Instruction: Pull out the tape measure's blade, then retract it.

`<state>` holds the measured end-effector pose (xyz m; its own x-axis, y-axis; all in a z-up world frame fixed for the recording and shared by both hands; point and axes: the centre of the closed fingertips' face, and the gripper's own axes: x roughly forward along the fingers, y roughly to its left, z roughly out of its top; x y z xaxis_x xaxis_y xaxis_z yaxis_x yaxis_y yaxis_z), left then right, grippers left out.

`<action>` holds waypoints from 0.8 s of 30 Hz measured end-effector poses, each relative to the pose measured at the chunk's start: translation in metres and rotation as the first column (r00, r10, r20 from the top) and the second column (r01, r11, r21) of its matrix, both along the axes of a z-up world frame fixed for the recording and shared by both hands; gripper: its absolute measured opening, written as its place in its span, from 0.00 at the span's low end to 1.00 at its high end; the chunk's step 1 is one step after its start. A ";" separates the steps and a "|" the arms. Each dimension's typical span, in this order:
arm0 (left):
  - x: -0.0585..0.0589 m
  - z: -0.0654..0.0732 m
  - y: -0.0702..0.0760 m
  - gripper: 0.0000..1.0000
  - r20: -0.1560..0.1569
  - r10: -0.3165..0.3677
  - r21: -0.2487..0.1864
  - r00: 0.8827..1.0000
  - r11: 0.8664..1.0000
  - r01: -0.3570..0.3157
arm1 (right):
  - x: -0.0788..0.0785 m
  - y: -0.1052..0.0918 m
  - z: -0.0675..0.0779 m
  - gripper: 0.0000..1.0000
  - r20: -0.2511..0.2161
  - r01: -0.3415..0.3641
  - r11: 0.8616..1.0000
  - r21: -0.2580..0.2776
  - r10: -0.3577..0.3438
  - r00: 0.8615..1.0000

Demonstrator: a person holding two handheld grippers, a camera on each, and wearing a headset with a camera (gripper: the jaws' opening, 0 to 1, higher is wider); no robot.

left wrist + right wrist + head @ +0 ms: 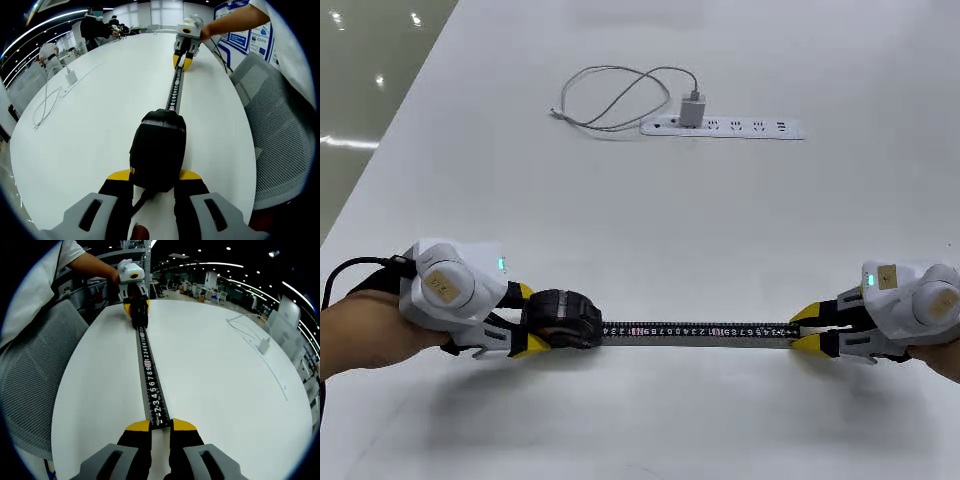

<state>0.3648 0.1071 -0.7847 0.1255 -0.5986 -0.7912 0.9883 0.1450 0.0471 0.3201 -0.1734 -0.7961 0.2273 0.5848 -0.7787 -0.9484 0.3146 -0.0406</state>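
Left claw (528, 318) clamped on the tape measure (563, 318), right claw (807, 328) pinching the blade (700, 330) stretched between them; pull-out looks done, retracting not yet.

The head view looks forward and down over the desk (640, 230) from its near edge. The left tool (528, 318) and right tool (807, 327) views sit low over it, facing each other along the blade (700, 330) — shared by all three.

bright overhead light | soft shadows | floor glare | fisheye-warped edges | sharp
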 end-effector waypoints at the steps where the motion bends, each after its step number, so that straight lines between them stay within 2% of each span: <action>1: 0.000 0.000 0.000 0.26 0.001 -0.001 0.000 1.000 1.000 0.001 | 0.000 0.000 0.000 0.09 0.000 -0.007 1.000 -0.006 0.007 1.000; 13: 0.000 0.000 -0.001 0.27 0.006 0.005 0.001 1.000 1.000 -0.005 | -0.001 -0.002 -0.002 0.10 -0.046 -0.032 0.999 -0.037 0.031 0.998; 19: 0.000 0.000 -0.001 0.27 0.015 0.008 0.007 1.000 1.000 -0.008 | 0.000 -0.003 -0.004 0.11 -0.052 -0.041 0.998 -0.053 0.038 0.998; 24: 0.001 0.000 -0.001 0.28 0.006 0.025 0.005 1.000 1.000 -0.025 | 0.000 -0.004 -0.004 0.11 -0.055 -0.041 0.997 -0.060 0.038 0.998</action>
<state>0.3656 0.1058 -0.7847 0.1453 -0.5913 -0.7933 0.9841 0.1693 0.0540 0.3197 -0.1772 -0.8002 0.1617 0.5433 -0.8238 -0.9614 0.2752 -0.0072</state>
